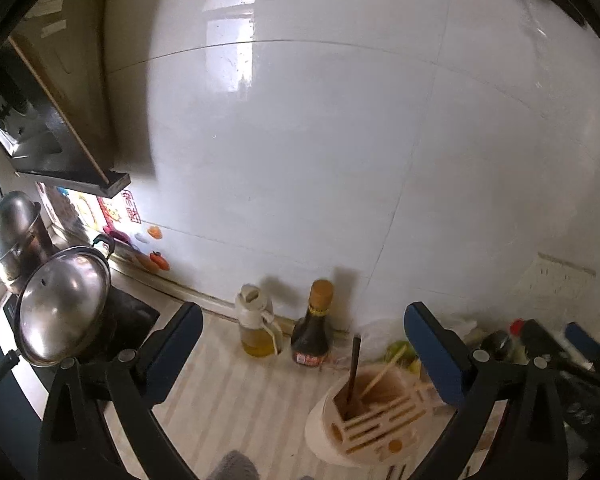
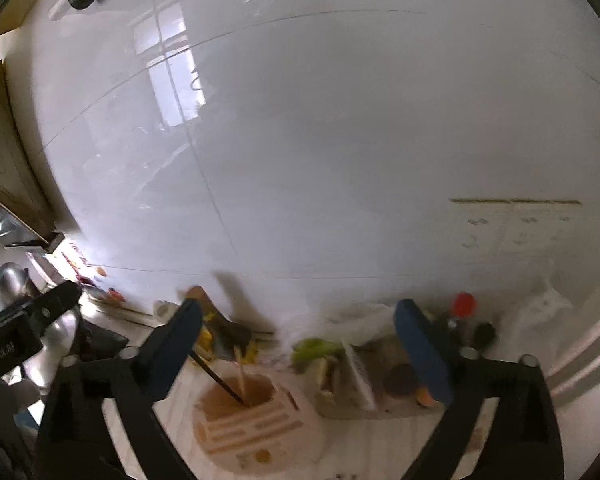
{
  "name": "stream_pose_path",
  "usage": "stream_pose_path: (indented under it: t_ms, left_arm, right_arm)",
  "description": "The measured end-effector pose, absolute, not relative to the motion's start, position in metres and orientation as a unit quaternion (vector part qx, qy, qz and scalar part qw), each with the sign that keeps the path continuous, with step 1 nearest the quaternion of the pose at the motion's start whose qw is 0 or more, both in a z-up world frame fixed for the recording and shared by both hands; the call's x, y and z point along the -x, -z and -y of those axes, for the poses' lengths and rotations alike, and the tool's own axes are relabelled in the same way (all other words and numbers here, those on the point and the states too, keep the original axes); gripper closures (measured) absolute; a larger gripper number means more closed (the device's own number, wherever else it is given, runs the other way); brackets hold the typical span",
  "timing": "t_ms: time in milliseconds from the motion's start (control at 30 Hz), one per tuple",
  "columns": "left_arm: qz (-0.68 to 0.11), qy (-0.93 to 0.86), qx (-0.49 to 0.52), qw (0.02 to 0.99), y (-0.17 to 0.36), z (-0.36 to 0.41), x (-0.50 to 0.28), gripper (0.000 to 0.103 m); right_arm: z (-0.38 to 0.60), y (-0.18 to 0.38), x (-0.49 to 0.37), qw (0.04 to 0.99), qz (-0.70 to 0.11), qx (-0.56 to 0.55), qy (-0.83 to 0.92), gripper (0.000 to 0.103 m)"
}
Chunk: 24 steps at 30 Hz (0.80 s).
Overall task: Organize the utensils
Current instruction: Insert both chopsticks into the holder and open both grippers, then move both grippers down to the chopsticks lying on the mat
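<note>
Left gripper (image 1: 304,344) jaws wide, empty | right gripper (image 2: 300,340) wide, empty | utensil holder (image 1: 364,420) below, seemingly holding chopsticks (image 1: 380,378)

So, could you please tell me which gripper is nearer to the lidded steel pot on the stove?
Left. The left gripper hangs just right of the lidded steel pot; the right gripper is further right, with the left one between it and the pot.
</note>
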<state>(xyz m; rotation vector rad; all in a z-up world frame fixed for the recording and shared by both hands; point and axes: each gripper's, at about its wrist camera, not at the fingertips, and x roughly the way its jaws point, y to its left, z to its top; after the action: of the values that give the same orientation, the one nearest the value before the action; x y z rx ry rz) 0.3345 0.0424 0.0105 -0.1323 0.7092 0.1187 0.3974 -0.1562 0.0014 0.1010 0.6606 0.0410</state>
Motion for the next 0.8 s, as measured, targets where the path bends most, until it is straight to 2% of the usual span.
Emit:
stream_pose_path:
  t_ms: [133, 300, 467, 600, 700, 800]
  left_arm:
    - [-0.358, -0.042, 0.04, 0.932, 0.021, -0.03, -0.303, 0.0]
    - [-0.398, -0.017, -0.01, 0.917, 0.079, 0.003, -0.271, 0.0]
    - [-0.467, 0.014, -0.065, 0.882, 0.154, 0.045, -0.256, 0.0]
    - [-0.516, 0.035, -0.1, 0.85, 0.21, 0.077, -0.249, 0.002]
    - [-0.543, 0.051, -0.115, 0.83, 0.239, 0.097, -0.247, 0.014]
    - [-0.579, 0.076, -0.117, 0.803, 0.268, 0.117, -0.248, 0.016]
  right_arm:
    - [0.186, 0.027, -0.357, 0.938, -0.342, -0.055, -0.004, 0.0]
    - [0.243, 0.102, -0.312, 0.9, -0.424, -0.086, 0.047, 0.001]
    - [0.312, 0.196, -0.274, 0.834, -0.525, -0.127, 0.113, 0.034]
    - [0.347, 0.256, -0.26, 0.792, -0.58, -0.13, 0.135, 0.037]
    - [0.357, 0.293, -0.261, 0.77, -0.611, -0.113, 0.142, 0.04]
    - [0.359, 0.318, -0.264, 0.759, -0.629, -0.099, 0.136, 0.047]
